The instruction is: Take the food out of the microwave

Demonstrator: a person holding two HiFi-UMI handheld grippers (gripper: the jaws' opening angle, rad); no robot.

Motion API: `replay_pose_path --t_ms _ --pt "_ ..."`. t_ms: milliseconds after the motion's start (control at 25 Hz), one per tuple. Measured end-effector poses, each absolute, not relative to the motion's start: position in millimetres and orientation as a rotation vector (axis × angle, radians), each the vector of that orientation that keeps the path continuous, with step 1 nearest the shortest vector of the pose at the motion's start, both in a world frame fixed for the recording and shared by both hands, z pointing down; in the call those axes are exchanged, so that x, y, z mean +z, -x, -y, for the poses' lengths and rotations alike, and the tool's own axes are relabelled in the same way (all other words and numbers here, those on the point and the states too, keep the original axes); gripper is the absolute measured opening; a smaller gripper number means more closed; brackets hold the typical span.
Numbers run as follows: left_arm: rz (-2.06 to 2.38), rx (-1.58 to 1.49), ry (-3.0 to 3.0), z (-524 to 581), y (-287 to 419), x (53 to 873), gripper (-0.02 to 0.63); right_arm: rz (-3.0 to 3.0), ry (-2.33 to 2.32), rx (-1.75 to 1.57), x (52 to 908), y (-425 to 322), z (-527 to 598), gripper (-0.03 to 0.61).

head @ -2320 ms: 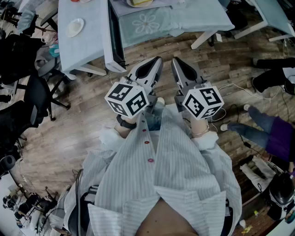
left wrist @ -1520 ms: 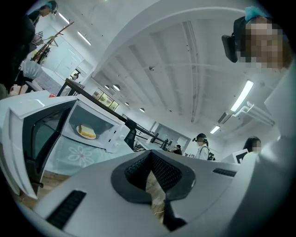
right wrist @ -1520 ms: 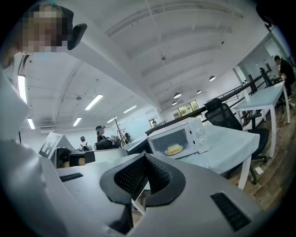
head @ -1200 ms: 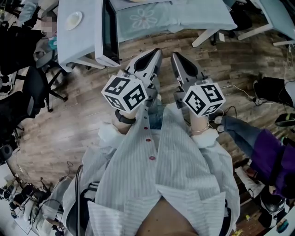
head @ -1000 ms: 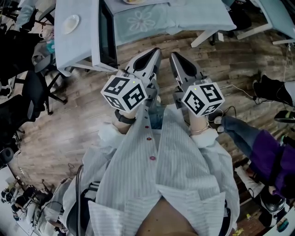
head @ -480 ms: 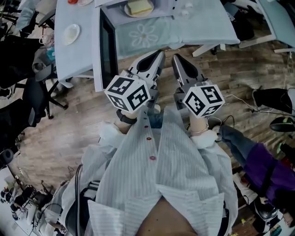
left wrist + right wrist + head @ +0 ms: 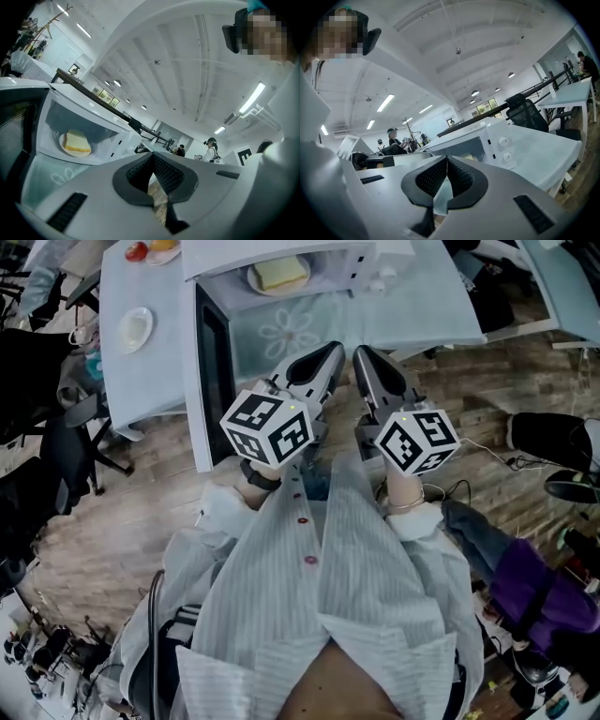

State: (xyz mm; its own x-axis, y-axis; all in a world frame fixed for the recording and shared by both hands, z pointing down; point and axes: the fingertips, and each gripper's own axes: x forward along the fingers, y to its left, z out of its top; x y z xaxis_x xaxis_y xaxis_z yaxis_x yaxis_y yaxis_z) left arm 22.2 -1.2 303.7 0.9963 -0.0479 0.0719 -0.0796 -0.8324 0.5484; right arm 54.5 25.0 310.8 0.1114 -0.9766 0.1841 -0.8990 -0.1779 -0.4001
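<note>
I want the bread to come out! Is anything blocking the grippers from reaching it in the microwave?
Nothing visible is. The microwave door stands open, swung aside to the left, and the bread sits on its plate inside. Only bare tablecloth lies between it and the shut left gripper and right gripper.

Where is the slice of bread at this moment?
The slice of bread lies at the top centre of the head view, on a plate inside the open microwave, whose door stands out at its left.
</note>
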Motion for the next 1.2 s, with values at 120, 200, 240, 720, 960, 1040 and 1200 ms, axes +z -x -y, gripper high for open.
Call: replay_pose_path --t_ms 120,200,240,720,960,1040,1200 --pt "0.089 0.083 -2.552 7 -27 306 0.008 -1.874 2.189 -0.616 311 -59 -18 0.032" --pt "0.098 0.084 -2.547 9 -29 307 0.008 -1.877 2.186 -0.625 313 -60 -15 0.032" --pt "0.104 0.085 -2.545 10 -30 308 0.009 -1.881 2.183 -0.63 314 -62 -14 0.032" --pt "0.295 0.035 -2.509 59 -59 313 0.009 -2.037 2.078 -0.691 322 -92 32 0.032" --pt "0.419 0.003 -2.485 90 -71 316 0.009 -2.129 1.987 -0.724 324 -107 64 0.032" --pt "0.466 -0.011 -2.478 101 -73 315 0.008 -2.171 1.955 -0.728 323 -111 76 0.032" --pt "0.554 -0.042 -2.463 119 -79 311 0.008 -2.247 1.886 -0.735 319 -119 94 0.032"
